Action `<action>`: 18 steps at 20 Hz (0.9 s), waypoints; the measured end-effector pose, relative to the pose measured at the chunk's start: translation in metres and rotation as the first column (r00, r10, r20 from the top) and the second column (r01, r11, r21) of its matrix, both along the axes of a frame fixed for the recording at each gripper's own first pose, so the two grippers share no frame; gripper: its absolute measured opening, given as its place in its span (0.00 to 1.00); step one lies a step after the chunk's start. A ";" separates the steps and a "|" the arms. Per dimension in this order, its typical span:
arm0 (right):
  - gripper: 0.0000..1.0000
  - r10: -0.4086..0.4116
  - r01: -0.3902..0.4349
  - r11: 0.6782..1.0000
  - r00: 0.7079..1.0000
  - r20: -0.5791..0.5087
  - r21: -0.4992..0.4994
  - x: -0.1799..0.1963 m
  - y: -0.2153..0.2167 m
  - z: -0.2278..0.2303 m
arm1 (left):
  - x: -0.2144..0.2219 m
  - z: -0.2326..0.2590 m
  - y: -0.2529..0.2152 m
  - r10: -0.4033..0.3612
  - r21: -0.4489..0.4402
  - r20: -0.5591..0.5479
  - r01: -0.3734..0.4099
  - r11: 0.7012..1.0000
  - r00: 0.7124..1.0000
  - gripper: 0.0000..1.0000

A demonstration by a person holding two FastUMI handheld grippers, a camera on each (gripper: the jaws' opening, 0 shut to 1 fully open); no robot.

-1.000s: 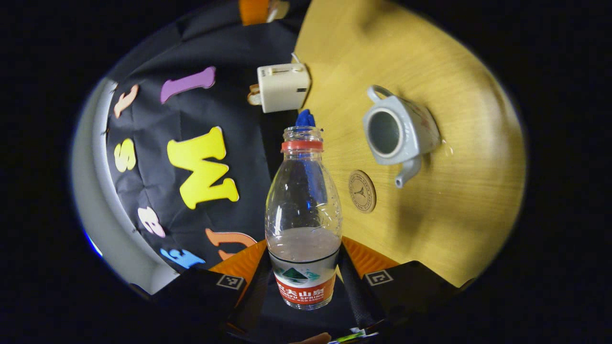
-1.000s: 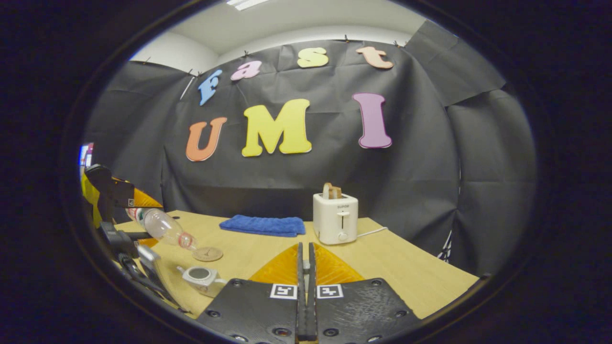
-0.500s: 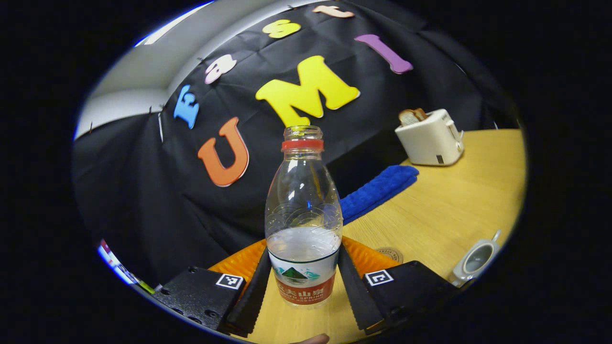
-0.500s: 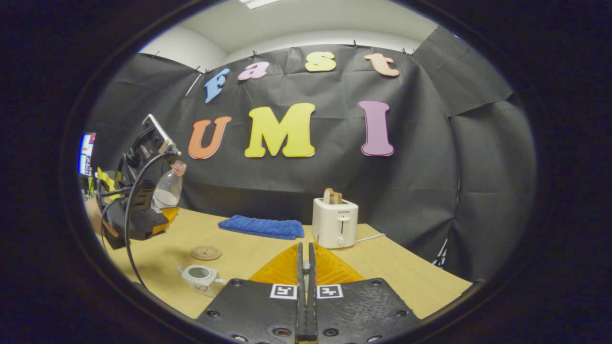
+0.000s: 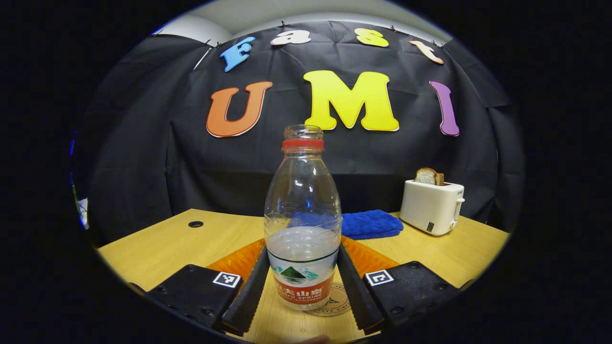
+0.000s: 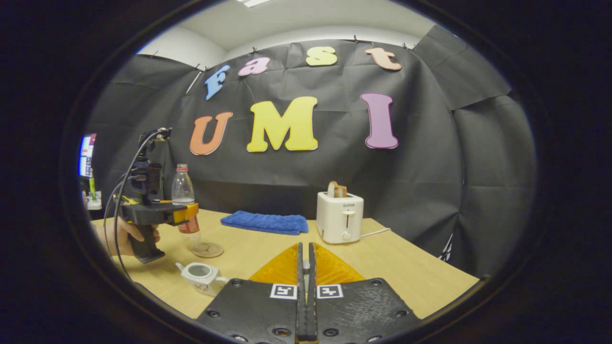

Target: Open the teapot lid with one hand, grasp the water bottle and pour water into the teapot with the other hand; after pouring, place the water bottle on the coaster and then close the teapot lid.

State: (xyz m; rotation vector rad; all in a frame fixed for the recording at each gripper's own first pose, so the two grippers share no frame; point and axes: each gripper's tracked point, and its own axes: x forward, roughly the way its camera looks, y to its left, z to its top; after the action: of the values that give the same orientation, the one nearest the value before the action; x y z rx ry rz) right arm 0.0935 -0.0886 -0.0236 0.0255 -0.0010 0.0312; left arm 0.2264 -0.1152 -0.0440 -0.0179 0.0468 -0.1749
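An uncapped clear water bottle (image 5: 303, 224) with a red neck ring stands upright, about a third full, and my left gripper (image 5: 303, 248) is shut on its labelled lower part. The round coaster (image 5: 337, 302) lies just under and slightly right of its base; I cannot tell if they touch. In the right gripper view the left gripper (image 6: 184, 215), held by a hand (image 6: 125, 234), keeps the bottle (image 6: 182, 191) over the coaster (image 6: 207, 249). The white teapot (image 6: 198, 273) sits lidless in front of the coaster. My right gripper (image 6: 304, 248) is shut, fingers pressed together well above the table.
A white toaster (image 6: 340, 219) with bread in it stands at the back, its cord trailing right. A folded blue cloth (image 6: 265, 223) lies left of it by the wall. A cable hole (image 5: 195, 223) is in the wooden table (image 6: 406, 277) at the far left.
The left gripper swung the bottle from tilted over the teapot back to upright and brought it down over the coaster. The right gripper barely moved.
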 end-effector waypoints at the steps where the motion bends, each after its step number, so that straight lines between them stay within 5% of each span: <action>1: 0.00 0.003 -0.003 1.000 1.000 -0.002 -0.001 0.001 0.001 -0.001 | 0.001 -0.003 -0.006 -0.018 -0.011 -0.008 0.018 1.000 1.000 0.80; 18: 0.00 0.015 -0.016 0.999 1.000 -0.023 -0.036 0.009 0.013 -0.011 | 0.002 -0.019 -0.037 -0.066 0.053 -0.035 0.068 0.996 0.997 0.81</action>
State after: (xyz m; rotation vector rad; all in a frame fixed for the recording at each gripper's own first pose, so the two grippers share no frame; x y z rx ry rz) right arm 0.1024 -0.0757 -0.0341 -0.0100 0.0229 0.0465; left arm 0.2287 -0.1523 -0.0634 0.0349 0.0854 -0.2407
